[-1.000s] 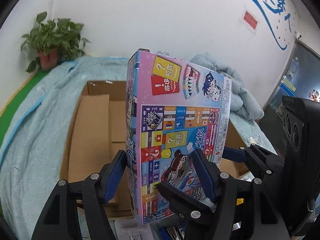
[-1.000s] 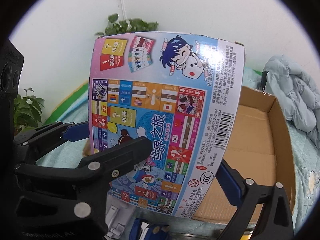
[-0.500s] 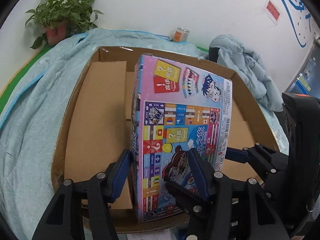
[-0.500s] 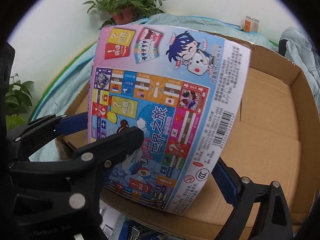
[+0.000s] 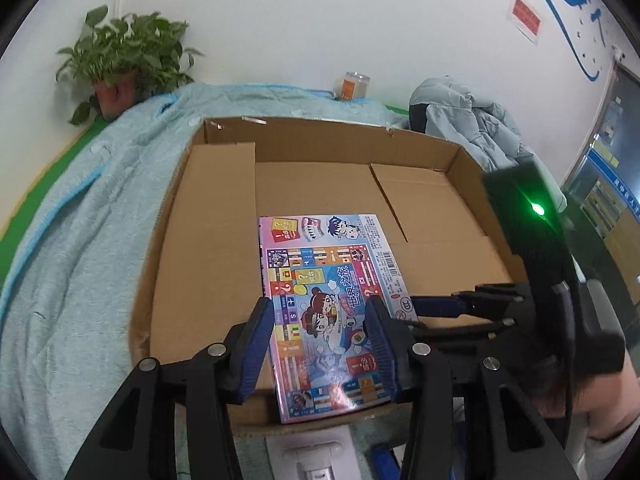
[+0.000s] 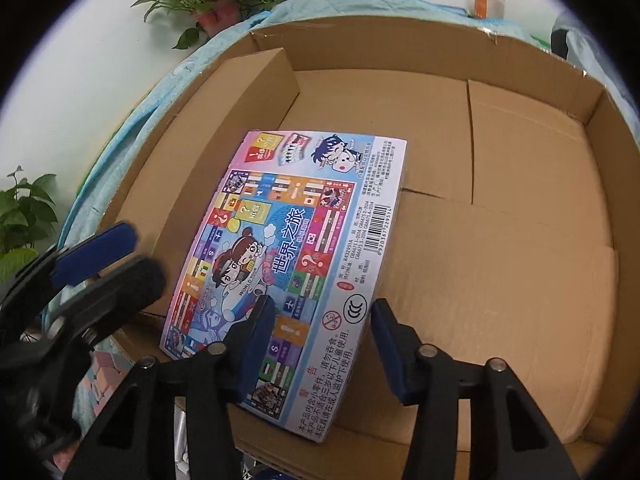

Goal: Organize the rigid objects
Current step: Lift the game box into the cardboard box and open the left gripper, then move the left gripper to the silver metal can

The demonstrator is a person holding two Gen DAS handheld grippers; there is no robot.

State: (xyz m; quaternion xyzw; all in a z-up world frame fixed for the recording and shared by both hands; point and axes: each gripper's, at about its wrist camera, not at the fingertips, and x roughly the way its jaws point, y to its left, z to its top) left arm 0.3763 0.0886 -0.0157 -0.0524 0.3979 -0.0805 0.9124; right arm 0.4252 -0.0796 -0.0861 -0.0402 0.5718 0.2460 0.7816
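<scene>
Inside the cardboard box [image 5: 224,240], I see the board game box [image 5: 328,304] lying flat: light, stiff, glossy, best pinched by its edges. Left gripper [image 5: 320,344] and right gripper [image 6: 320,344] hover released, jaws just narrowed.

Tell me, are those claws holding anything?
Nothing. Left gripper and right gripper hover above the game box lying in the carton; jaws have just been closing, nothing between them.

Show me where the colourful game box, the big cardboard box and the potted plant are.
Game box [image 6: 296,240], right wrist view, middle of its printed face.
Cardboard box [image 5: 332,136], left wrist view, inside of its far wall.
Potted plant [image 5: 128,52], left wrist view, its leaves.
</scene>
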